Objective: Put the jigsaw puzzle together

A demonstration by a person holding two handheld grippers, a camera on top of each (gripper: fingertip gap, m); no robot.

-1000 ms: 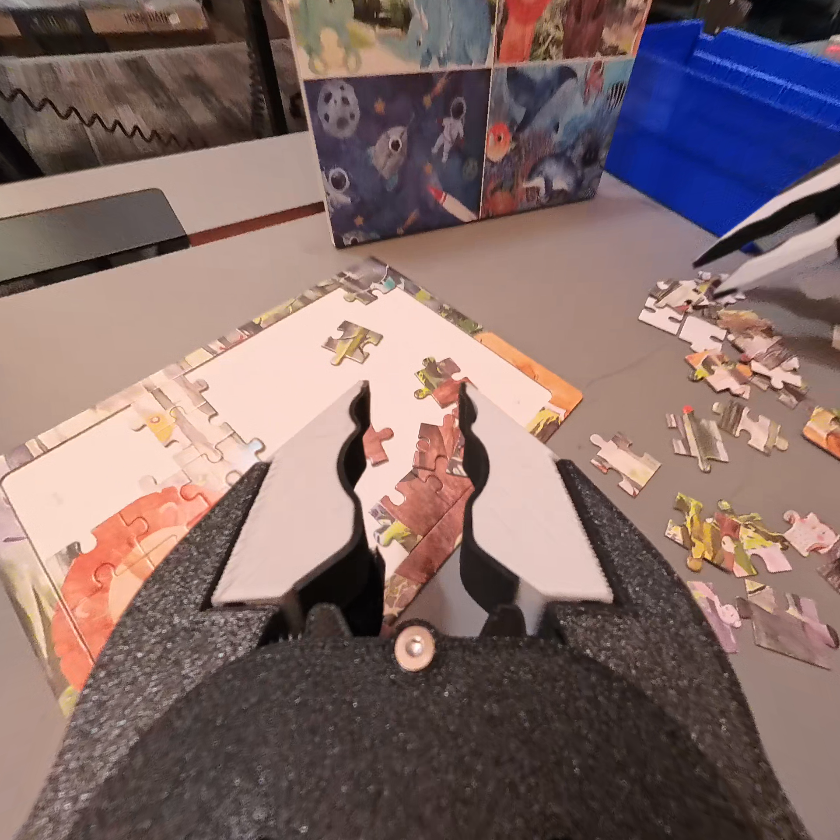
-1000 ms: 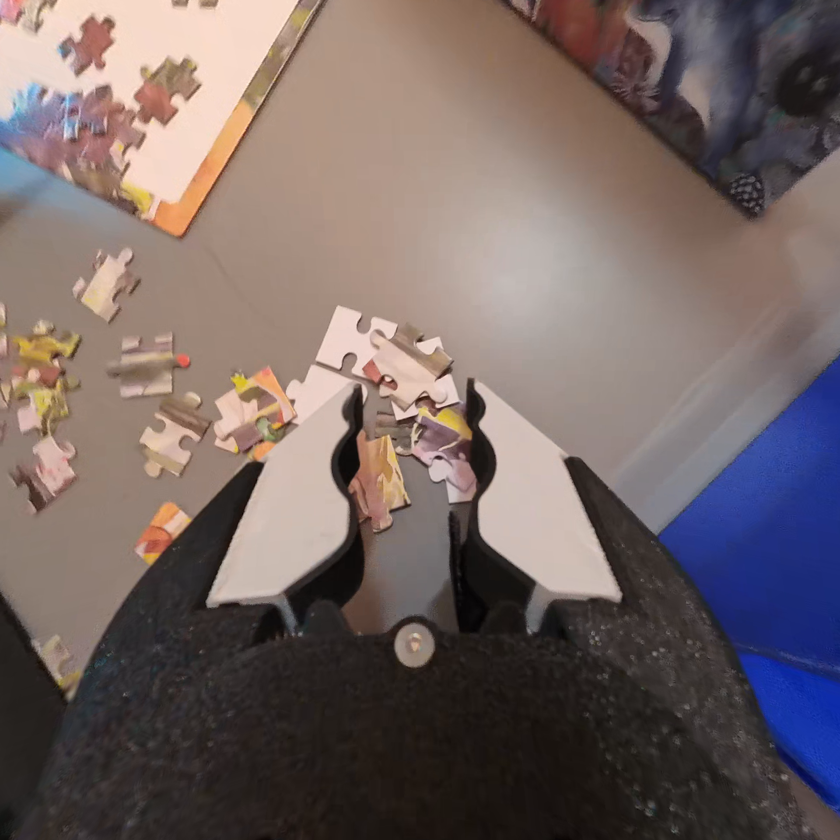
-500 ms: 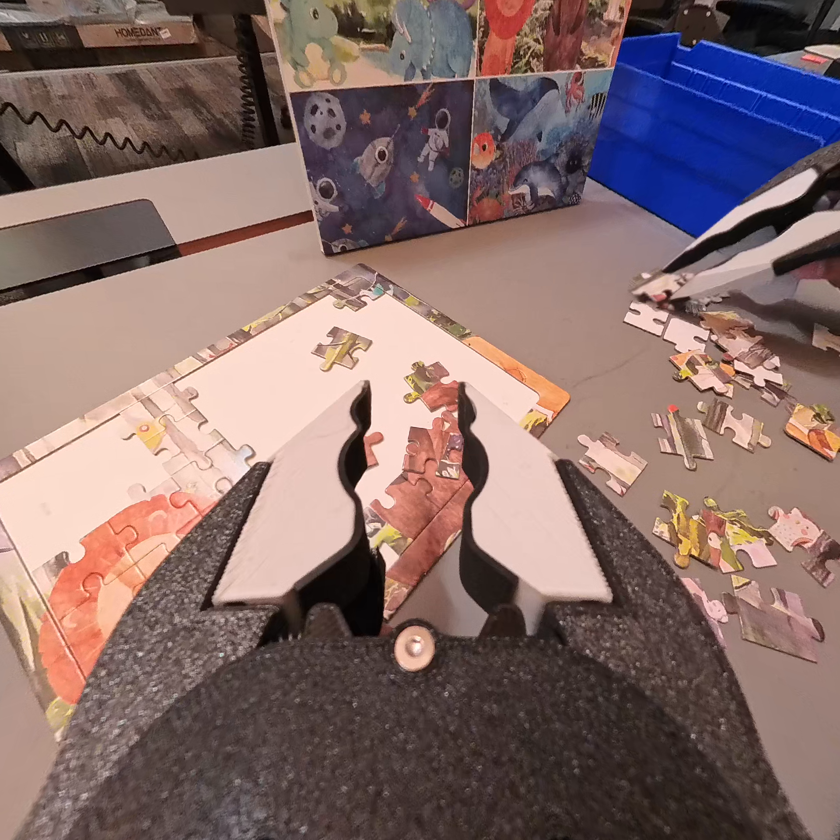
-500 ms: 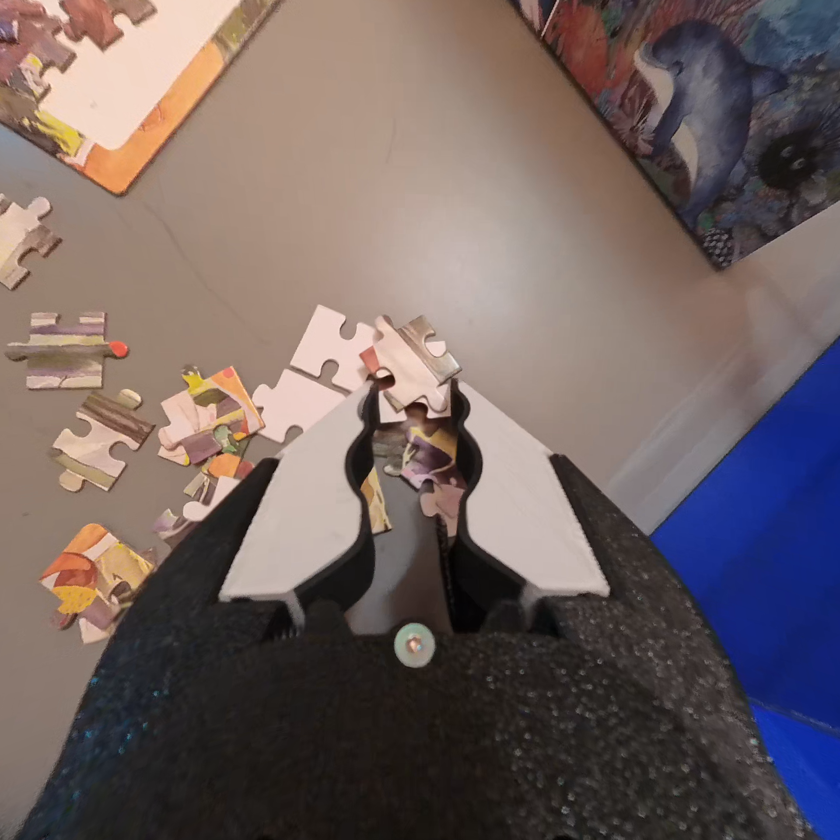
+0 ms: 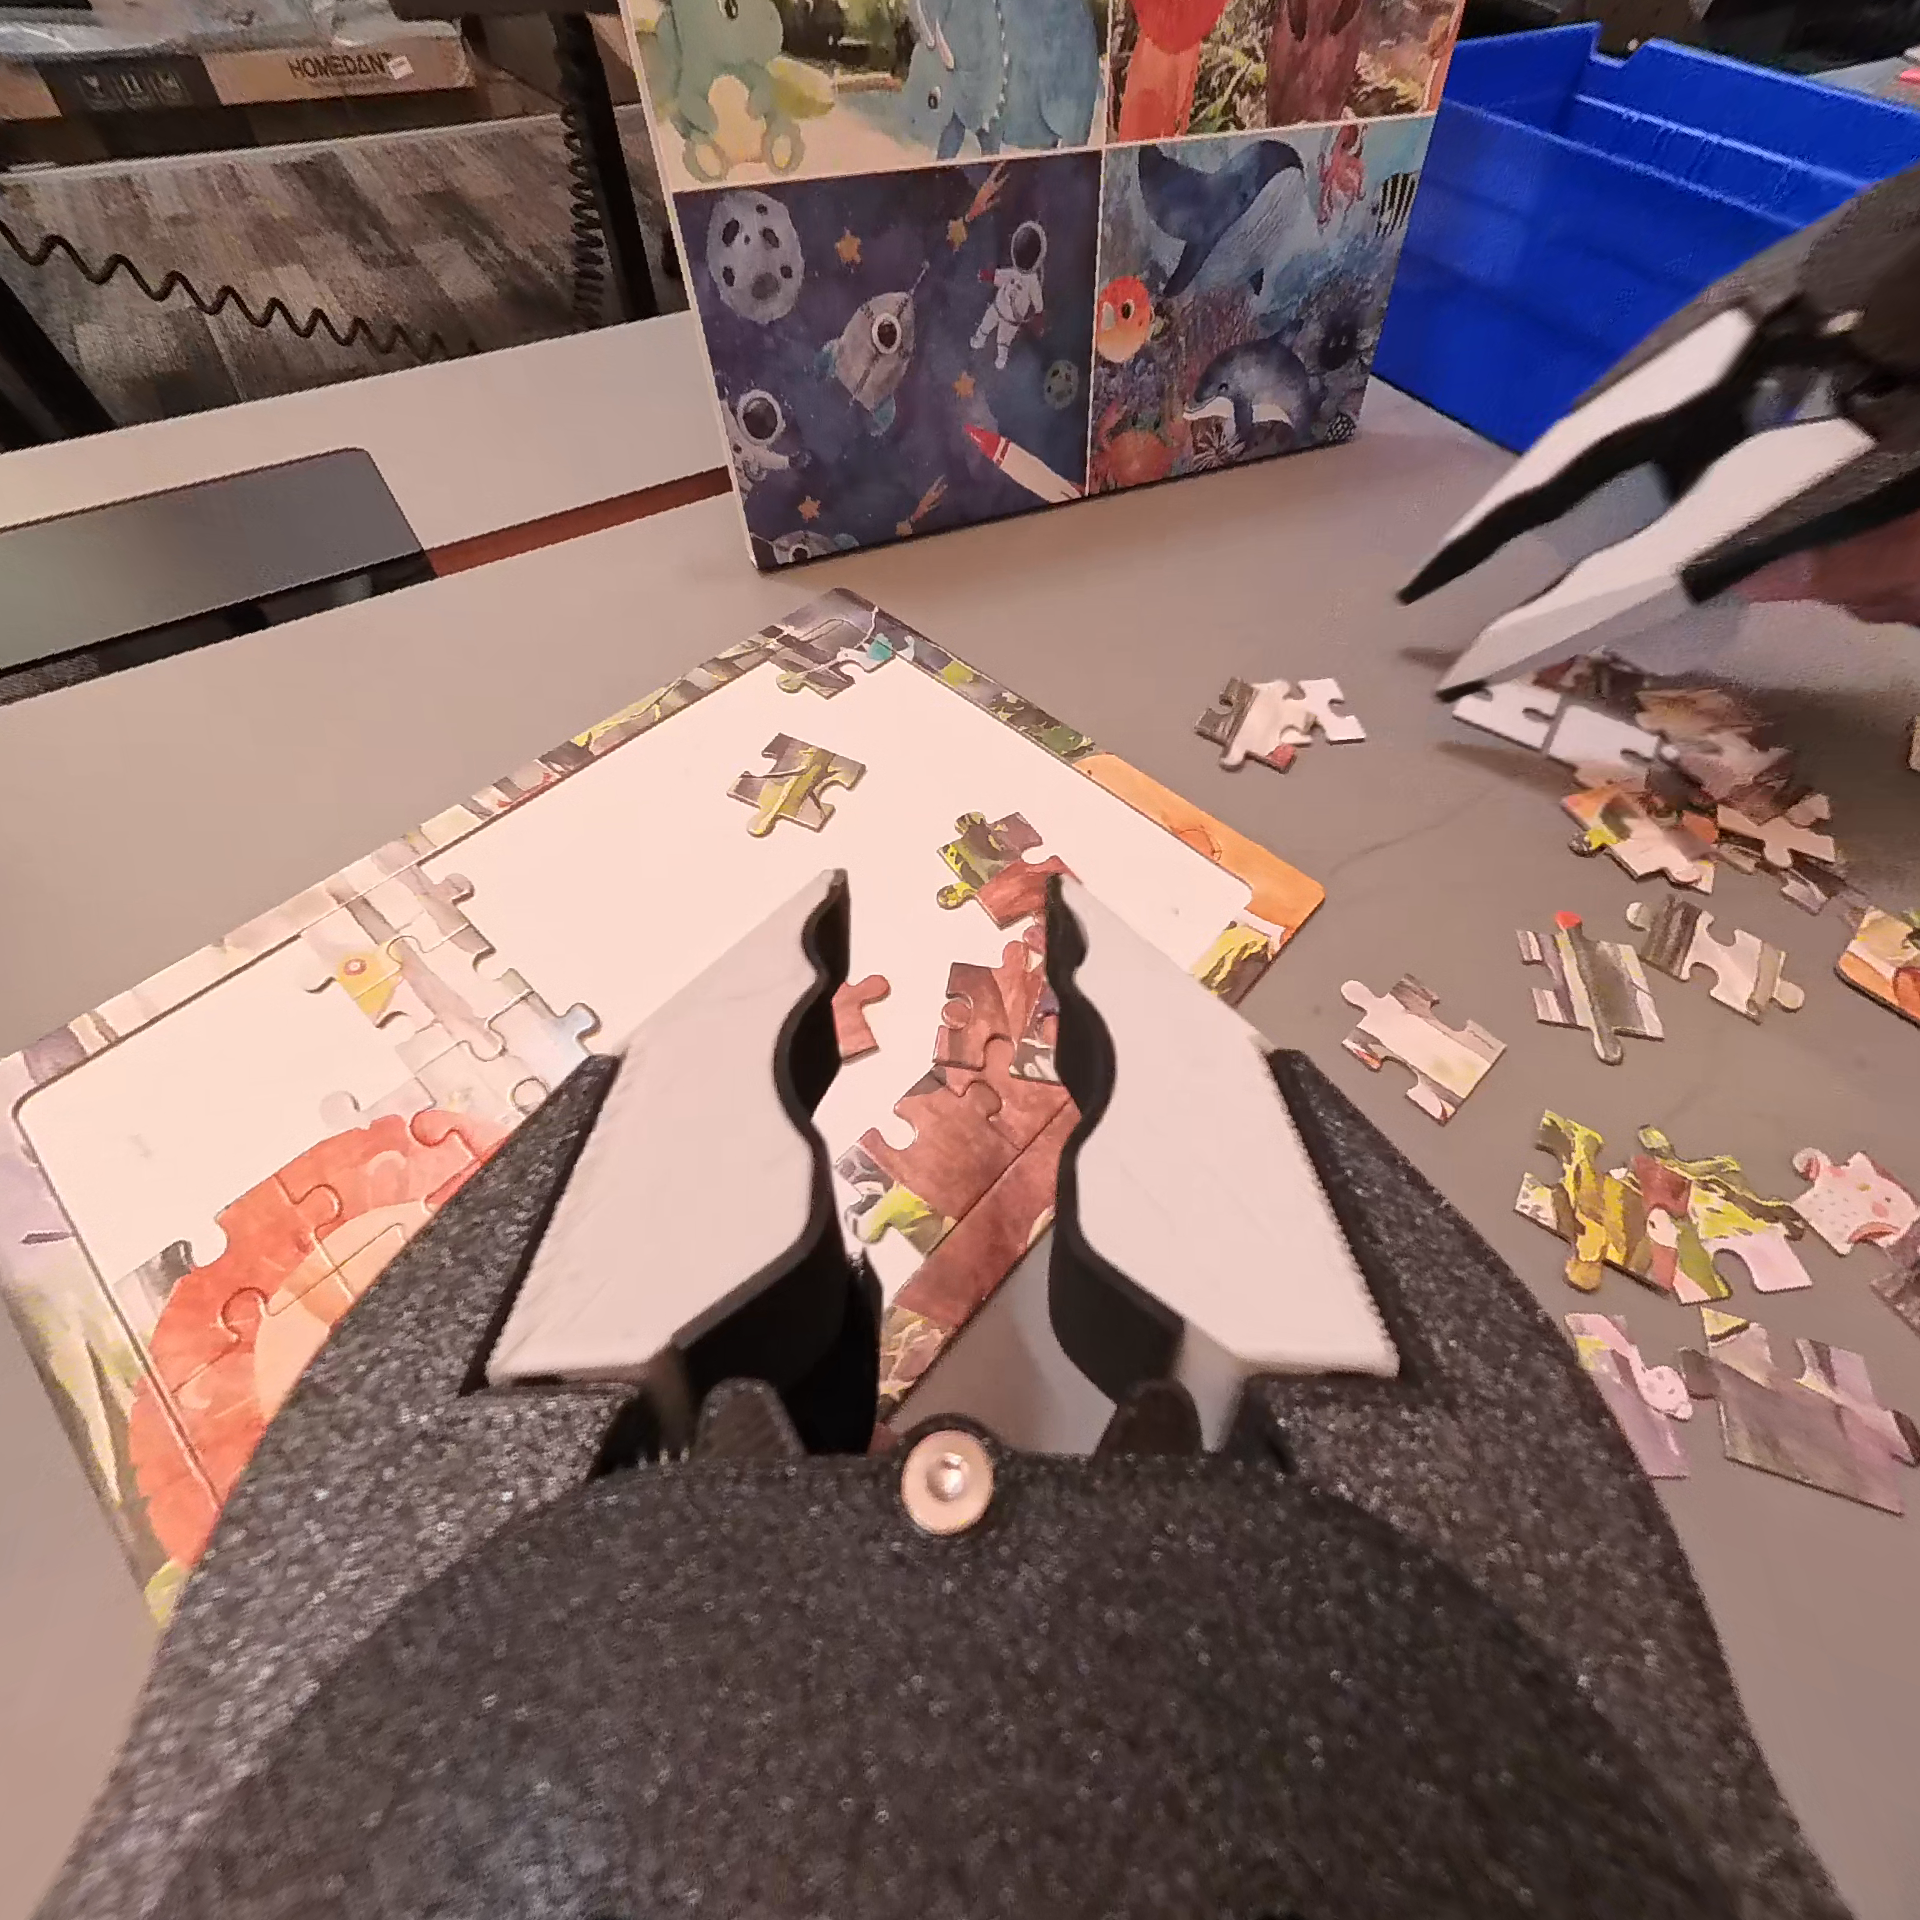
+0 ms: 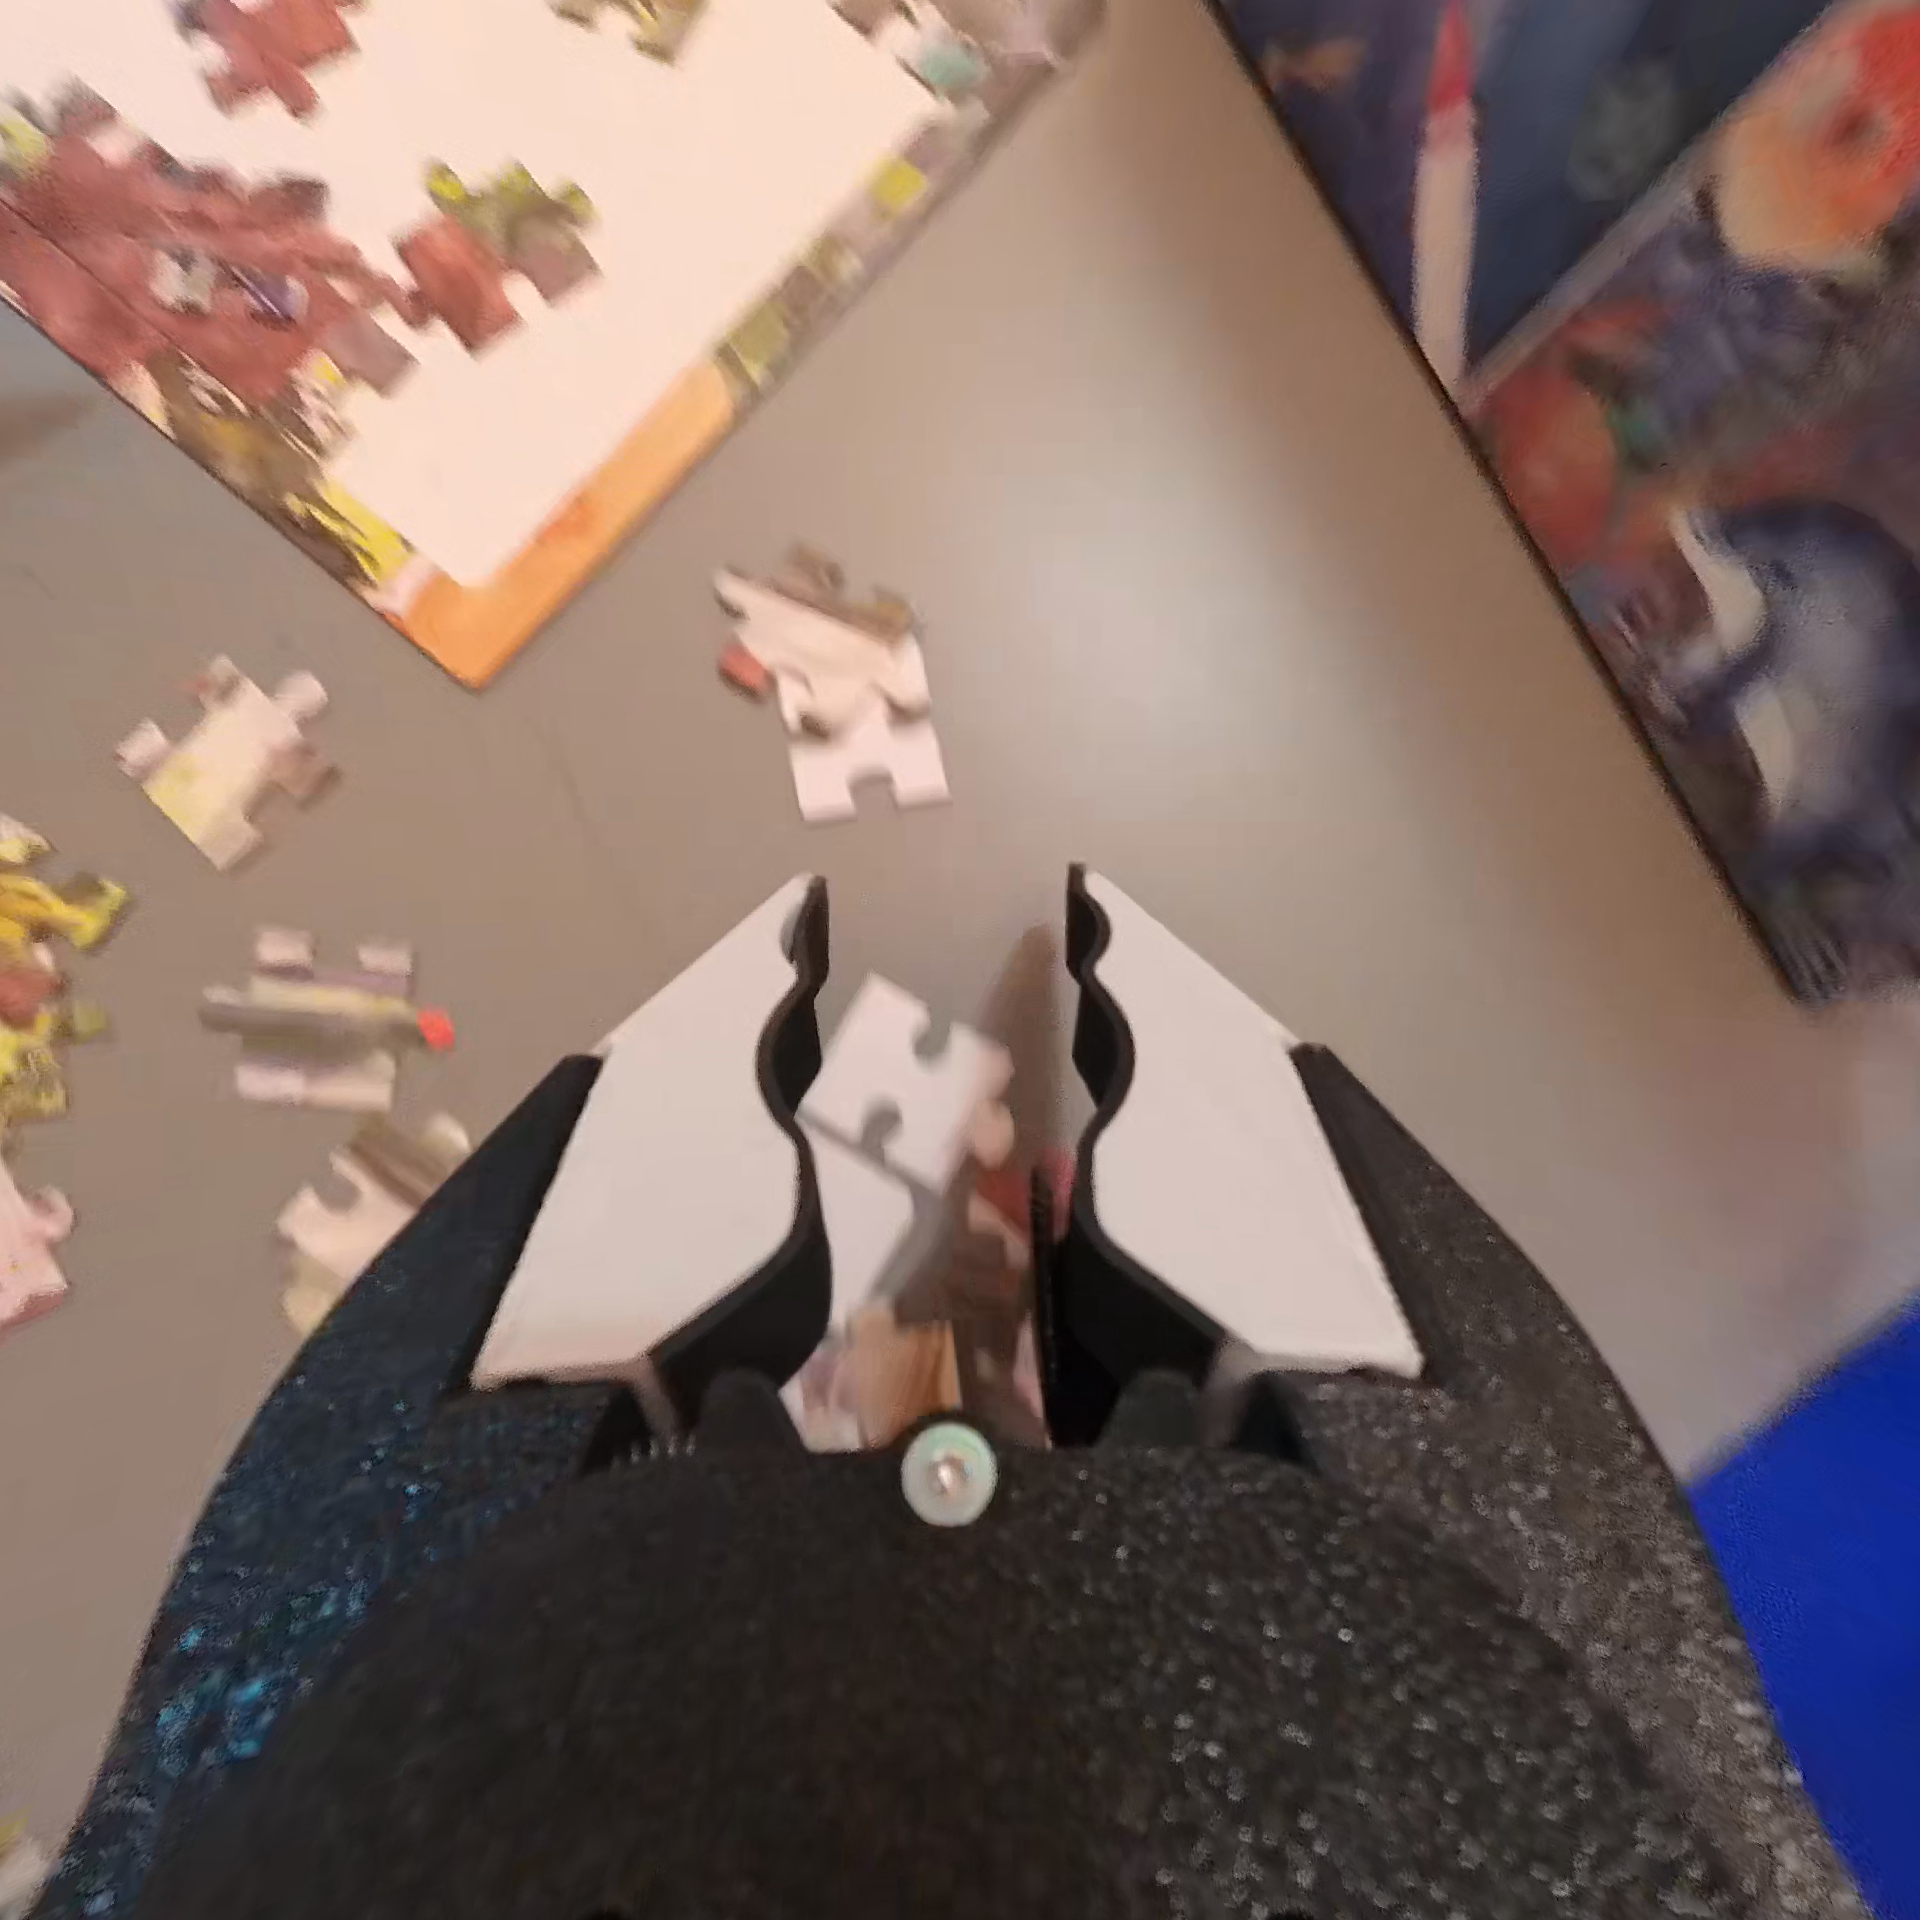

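Note:
The puzzle board (image 5: pixel 623 883) lies on the grey table, with an orange patch and a brown patch of joined pieces on its white base. My left gripper (image 5: pixel 945 888) is open and empty, hovering over the brown patch (image 5: pixel 977 1132). My right gripper (image 6: pixel 948 878) is open and empty above the far end of the loose-piece pile (image 6: pixel 914 1091); it also shows in the left wrist view (image 5: pixel 1429 644). Two overlapping pieces (image 6: pixel 842 686), one face down and white, lie on the table between the board's orange corner and the pile (image 5: pixel 1278 717).
Several loose pieces (image 5: pixel 1652 1216) are scattered right of the board. The picture-covered puzzle box (image 5: pixel 1039 281) stands behind the board. A blue bin (image 5: pixel 1621 177) sits at the back right. A dark flat panel (image 5: pixel 197 540) lies at the far left. My hands' fingertips stand some 25 cm from each other.
My right gripper, shut on a grey-white piece half a second ago, has opened; that piece now lies with a white one on the table nearer the board. My left gripper has barely moved.

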